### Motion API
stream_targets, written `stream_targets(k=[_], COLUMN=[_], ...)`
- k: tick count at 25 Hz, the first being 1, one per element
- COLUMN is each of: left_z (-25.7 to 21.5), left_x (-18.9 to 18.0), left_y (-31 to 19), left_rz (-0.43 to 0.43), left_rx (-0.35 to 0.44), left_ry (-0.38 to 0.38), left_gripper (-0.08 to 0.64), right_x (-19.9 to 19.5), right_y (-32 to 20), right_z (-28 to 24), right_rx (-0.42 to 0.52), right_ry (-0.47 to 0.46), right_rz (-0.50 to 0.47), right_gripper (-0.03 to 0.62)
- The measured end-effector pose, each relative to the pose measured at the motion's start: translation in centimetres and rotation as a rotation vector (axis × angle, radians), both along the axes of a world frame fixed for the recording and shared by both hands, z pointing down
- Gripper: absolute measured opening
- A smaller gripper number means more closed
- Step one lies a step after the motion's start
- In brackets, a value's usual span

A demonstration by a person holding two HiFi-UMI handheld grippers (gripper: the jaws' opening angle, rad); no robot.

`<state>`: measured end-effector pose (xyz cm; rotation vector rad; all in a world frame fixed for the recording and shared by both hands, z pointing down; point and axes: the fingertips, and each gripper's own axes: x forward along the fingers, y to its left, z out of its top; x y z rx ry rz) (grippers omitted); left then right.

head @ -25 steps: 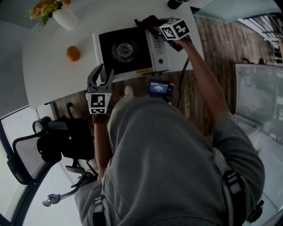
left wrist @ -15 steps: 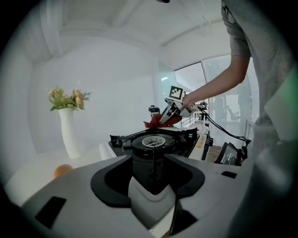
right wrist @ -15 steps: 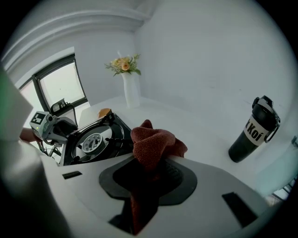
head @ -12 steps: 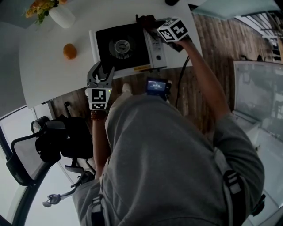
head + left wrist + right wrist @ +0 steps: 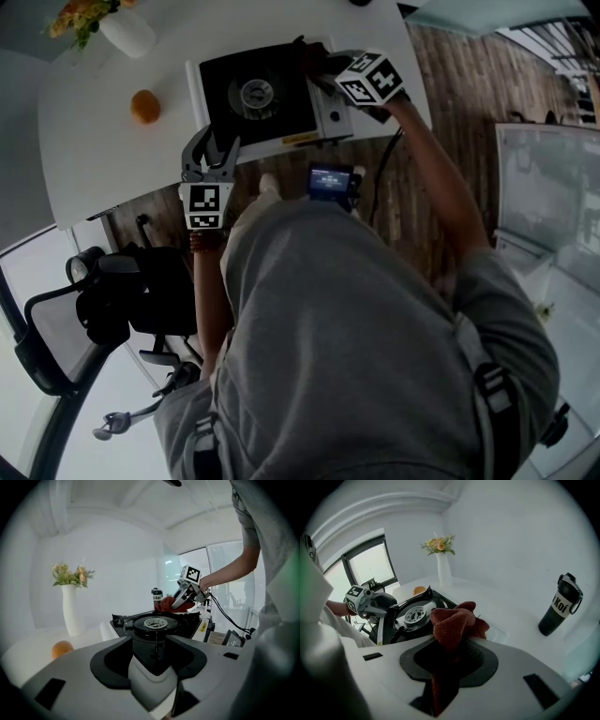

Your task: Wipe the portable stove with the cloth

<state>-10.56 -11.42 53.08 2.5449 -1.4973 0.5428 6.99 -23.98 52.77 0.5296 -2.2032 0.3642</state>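
Note:
The portable stove (image 5: 258, 94) sits on the white table (image 5: 103, 159), with a black top, a round burner (image 5: 154, 622) and a white control panel (image 5: 337, 111) on its right. My right gripper (image 5: 321, 66) is shut on a dark red cloth (image 5: 454, 623), its jaws having just closed on it. It holds the cloth (image 5: 312, 54) at the stove's back right corner. My left gripper (image 5: 214, 148) hovers at the table's front edge, just before the stove. Its jaws have just been opening and nothing is between them.
An orange (image 5: 144, 106) lies left of the stove. A white vase with flowers (image 5: 127, 30) stands at the back left. A black bottle (image 5: 560, 604) stands behind the stove. A small screen device (image 5: 331, 181) and a cable hang below the table's front edge. An office chair (image 5: 103, 300) is at the left.
My right gripper has carried the cloth a little leftward onto the stove's back right corner. The left gripper's jaws stand a bit wider; that hand has stayed in place.

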Motion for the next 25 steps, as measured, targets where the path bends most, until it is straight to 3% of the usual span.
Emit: stream_targets(k=[8, 25], left_z=[0.0, 0.1], left_x=[0.0, -0.3], left_y=[0.0, 0.0], left_rz=[-0.001, -0.023], left_rx=[-0.001, -0.008], left_ry=[0.005, 0.018], left_gripper=[0.232, 0.236], right_x=[0.2, 2.3], right_y=[3.0, 9.4], right_z=[0.0, -0.2], right_rx=[-0.008, -0.021], right_ry=[-0.011, -0.092], right_rz=[-0.025, 0.027], right_gripper=[0.1, 0.1])
